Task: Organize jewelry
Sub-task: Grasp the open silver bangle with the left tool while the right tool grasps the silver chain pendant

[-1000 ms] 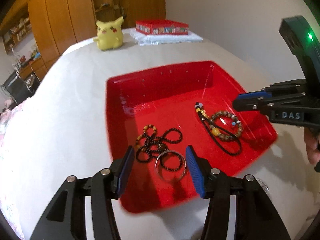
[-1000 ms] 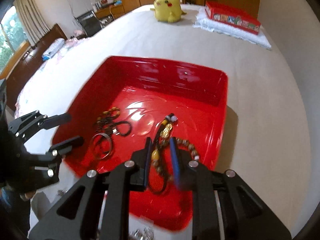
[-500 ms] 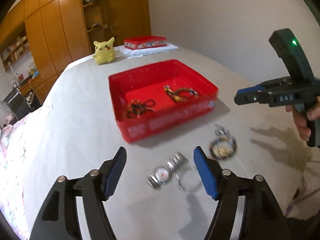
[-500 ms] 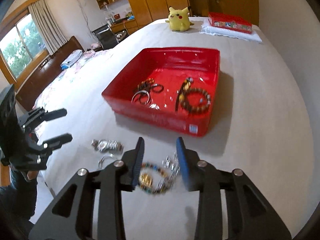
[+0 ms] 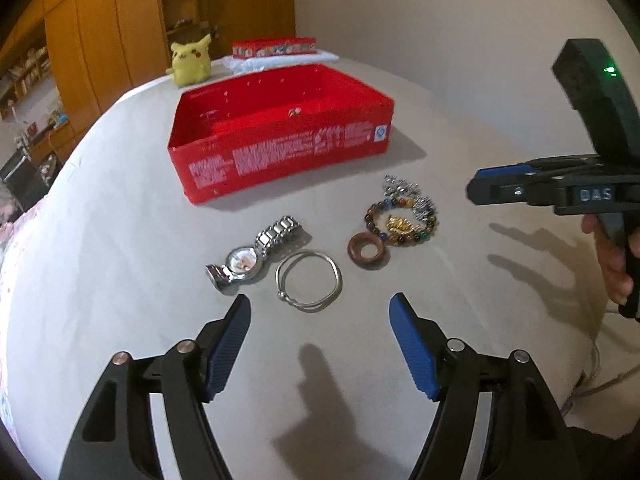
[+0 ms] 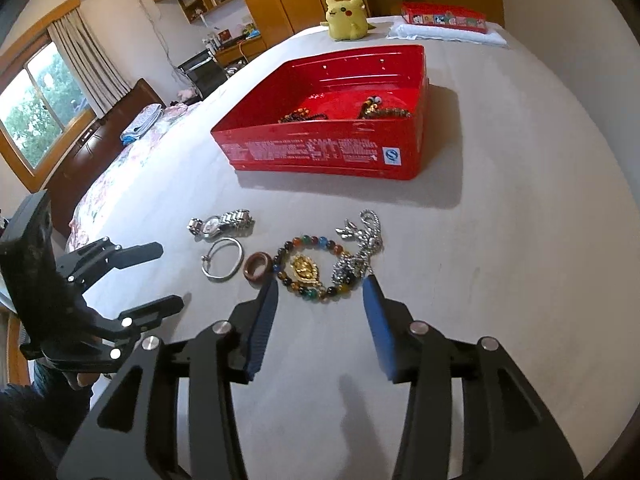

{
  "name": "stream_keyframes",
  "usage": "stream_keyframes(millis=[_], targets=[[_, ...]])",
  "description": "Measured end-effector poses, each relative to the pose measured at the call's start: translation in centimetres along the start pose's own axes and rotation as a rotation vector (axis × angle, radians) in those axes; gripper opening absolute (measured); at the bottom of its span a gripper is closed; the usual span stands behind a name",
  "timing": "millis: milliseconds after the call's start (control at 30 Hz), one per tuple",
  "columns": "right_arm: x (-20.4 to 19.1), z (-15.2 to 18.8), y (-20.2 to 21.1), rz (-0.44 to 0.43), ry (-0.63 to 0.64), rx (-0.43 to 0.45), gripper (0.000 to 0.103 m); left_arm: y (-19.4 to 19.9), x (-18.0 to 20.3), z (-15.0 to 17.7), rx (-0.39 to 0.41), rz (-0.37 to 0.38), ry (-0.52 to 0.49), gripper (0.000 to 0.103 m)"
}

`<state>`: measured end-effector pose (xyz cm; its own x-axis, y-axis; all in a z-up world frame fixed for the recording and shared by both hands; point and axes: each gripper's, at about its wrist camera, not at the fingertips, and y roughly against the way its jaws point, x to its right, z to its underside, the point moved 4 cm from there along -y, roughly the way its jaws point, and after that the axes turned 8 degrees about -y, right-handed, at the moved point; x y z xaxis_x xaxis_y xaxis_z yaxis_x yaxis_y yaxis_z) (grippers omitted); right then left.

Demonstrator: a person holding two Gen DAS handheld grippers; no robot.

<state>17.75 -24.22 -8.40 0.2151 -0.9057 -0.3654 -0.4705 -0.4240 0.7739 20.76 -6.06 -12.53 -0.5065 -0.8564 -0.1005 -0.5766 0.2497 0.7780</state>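
On the white bed cover (image 6: 500, 240), the loose jewelry lies in a row in front of the red tray (image 6: 320, 152). Going from left to right in the right wrist view: a steel watch (image 6: 221, 222) lies farthest left, with a thin silver bangle (image 6: 222, 258) just near of it, then a brown wooden ring (image 6: 258, 267) touching a bracelet of coloured beads (image 6: 310, 266) that has a gold charm inside its loop, and last a silver chain (image 6: 362, 240) lying against the bracelet's right side.

The left gripper (image 5: 320, 307) hovers above the cover with its blue pads spread wide, empty, the bangle just beyond its tips. The right gripper (image 6: 320, 284) is also spread and empty, the beaded bracelet just past its tips (the wooden ring sits by its left pad).

Inside the tray, a dark bead string (image 6: 302, 116) lies left and a brown bead bracelet (image 6: 384, 111) right. Far behind sit a yellow plush toy (image 6: 347, 18) and a red box (image 6: 442, 16) on a folded white cloth (image 6: 444, 36).
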Motion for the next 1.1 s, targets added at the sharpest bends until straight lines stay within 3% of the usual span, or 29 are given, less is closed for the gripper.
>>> stream_keyframes(millis=[333, 500, 667, 900, 1100], targets=[[1.7, -0.8, -2.0, 0.044, 0.003, -0.012, 0.044, -3.7, -0.6, 0.8, -0.086, 0.003, 0.065, 0.072], [2.6, -1.7, -3.7, 0.055, -0.001, -0.022, 0.042, -4.5, -0.7, 0.5, -0.084, -0.008, 0.039, 0.073], [2.9, -2.6, -5.2, 0.059, 0.017, -0.027, 0.034, -5.0, -1.0, -0.1, -0.07, -0.014, 0.046, 0.075], [3.0, -3.6, -6.9, 0.063, 0.044, -0.047, 0.032, -5.3, -0.9, -0.3, -0.054, -0.031, 0.044, 0.073], [2.5, -3.9, -8.0, 0.091, 0.105, -0.051, 0.032, -5.2, -0.8, -0.5, -0.042, -0.029, 0.043, 0.048]])
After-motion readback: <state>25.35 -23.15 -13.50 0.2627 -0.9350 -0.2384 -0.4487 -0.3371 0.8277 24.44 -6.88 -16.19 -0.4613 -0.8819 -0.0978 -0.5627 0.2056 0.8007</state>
